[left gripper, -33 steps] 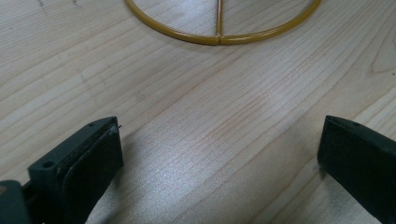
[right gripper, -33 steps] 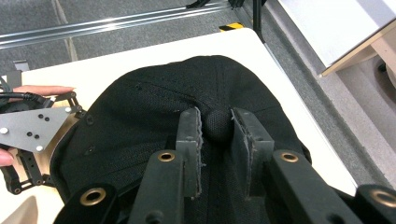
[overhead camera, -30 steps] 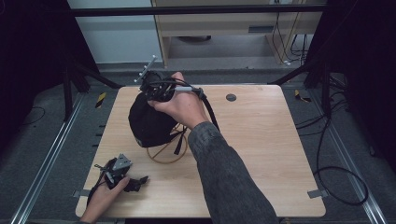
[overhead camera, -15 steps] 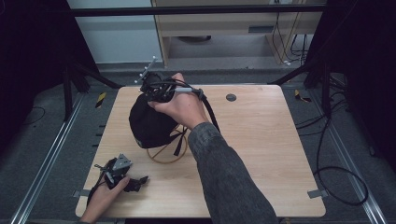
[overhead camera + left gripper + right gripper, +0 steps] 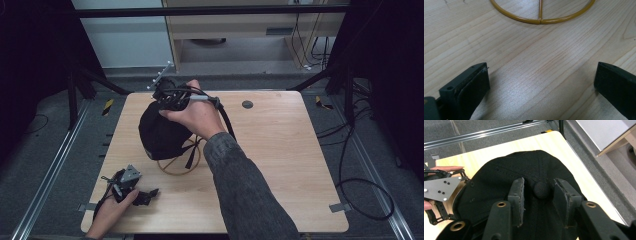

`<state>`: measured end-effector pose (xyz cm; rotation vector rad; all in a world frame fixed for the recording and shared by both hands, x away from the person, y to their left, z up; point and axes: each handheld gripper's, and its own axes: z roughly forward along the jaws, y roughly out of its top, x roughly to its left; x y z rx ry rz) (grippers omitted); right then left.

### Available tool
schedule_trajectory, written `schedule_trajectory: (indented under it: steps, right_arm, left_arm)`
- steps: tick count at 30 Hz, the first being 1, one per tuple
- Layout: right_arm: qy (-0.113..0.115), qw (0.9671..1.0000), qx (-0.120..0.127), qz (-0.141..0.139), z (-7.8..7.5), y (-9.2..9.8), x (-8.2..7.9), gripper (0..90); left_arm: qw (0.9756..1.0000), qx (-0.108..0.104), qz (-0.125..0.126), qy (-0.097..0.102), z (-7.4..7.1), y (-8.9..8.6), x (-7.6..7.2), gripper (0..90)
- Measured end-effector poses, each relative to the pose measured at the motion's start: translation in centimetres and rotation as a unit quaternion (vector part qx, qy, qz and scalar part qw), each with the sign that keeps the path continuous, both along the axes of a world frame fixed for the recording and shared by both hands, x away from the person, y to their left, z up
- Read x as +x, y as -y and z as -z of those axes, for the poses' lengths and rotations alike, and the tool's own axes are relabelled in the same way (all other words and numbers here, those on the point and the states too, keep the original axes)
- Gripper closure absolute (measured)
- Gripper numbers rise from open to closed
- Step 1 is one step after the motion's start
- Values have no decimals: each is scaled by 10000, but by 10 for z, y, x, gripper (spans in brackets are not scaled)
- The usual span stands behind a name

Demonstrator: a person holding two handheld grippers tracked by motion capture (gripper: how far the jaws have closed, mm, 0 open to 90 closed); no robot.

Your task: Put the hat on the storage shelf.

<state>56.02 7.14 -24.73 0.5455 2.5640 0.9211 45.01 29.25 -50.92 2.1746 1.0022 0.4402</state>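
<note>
My right gripper [image 5: 540, 192] has just been opening; its jaws stand narrowly apart, the black cap [image 5: 524, 175] beneath them, its crown button [image 5: 541, 190] between the pads, untouched. My left gripper [image 5: 541, 82] gapes wide over bare table [image 5: 529, 62], the gold ring stand [image 5: 541, 20] just ahead.

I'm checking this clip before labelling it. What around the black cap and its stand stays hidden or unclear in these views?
- Gold wire stand: high view, its upper part is hidden under the black fabric cap; left claw view, its ring is cut off by the top edge.
- Right claw: high view, its tips are covered by the hand.
- Cap's front and brim: right claw view, cut off behind the claw's body.
</note>
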Motion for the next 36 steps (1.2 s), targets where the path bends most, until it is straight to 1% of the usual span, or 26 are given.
schedule_trajectory:
  steps: [4, 5, 6, 8, 15, 16, 17, 19, 21, 22, 25, 26, 27, 29, 31, 32, 35, 36]
  right_arm:
    - [16, 10000, 36, 40, 0, 0, -2, 534]
    - [16, 10000, 36, 40, 0, 0, -2, 534]
    - [1, 10000, 62, 71, -1, 1, -4, 499]
    - [8, 9999, 76, 82, -2, 1, -6, 471]
    - [14, 9998, 148, 134, -4, 6, -9, 423]
    - [21, 9998, 169, 136, -4, 8, -9, 414]
    - [42, 9997, 193, 158, -4, 10, -11, 388]
    - [56, 9996, 201, 170, -4, 12, -11, 378]
    - [94, 9995, 266, 168, -4, 15, -13, 353]
    - [107, 9993, 315, 194, -4, 18, -15, 327]
    - [129, 9989, 355, 260, -4, 23, -17, 286]
    - [142, 9987, 403, 266, -4, 25, -18, 272]
    - [142, 9987, 403, 266, -4, 25, -18, 272]
    - [181, 9980, 497, 339, -4, 31, -20, 235]
    - [195, 9979, 506, 354, -4, 33, -21, 224]
    - [245, 9976, 500, 400, -5, 36, -23, 196]
    - [270, 9973, 525, 442, -5, 39, -25, 176]
    - [279, 9969, 559, 468, -6, 43, -27, 157]
  left_arm:
    - [10000, -2, 3, 1, 0, 0, 0, 0]
    - [10000, -2, 3, 1, 0, 0, 0, 0]
    - [10000, -2, 4, 1, 0, 0, 0, 0]
    - [10000, -3, 4, 0, 0, 0, 0, 0]
    - [10000, -2, 5, 1, 0, 0, 0, 0]
    - [10000, -3, 5, 0, 0, 0, 0, 0]
    - [10000, -3, 5, 1, 0, 0, 0, 0]
    - [10000, -4, 5, 0, 0, 0, 0, 0]
    - [10000, -4, 5, 0, 0, 0, 0, 0]
    - [10000, -5, 7, -2, 0, 0, 0, 0]
    - [10000, -4, 6, -2, 0, 0, 0, 0]
    - [10000, -5, 6, -2, 0, 0, 0, 0]
    - [10000, -5, 6, -2, 0, 0, 0, 0]
    - [10000, -5, 6, -2, 0, 0, 0, 0]
    - [10000, -5, 6, -1, 0, 0, 0, 0]
    - [10000, -4, 6, -2, 0, 0, 0, 0]
    - [10000, -4, 6, -2, 0, 0, 0, 0]
    - [10000, -5, 5, -2, 0, 0, 0, 0]
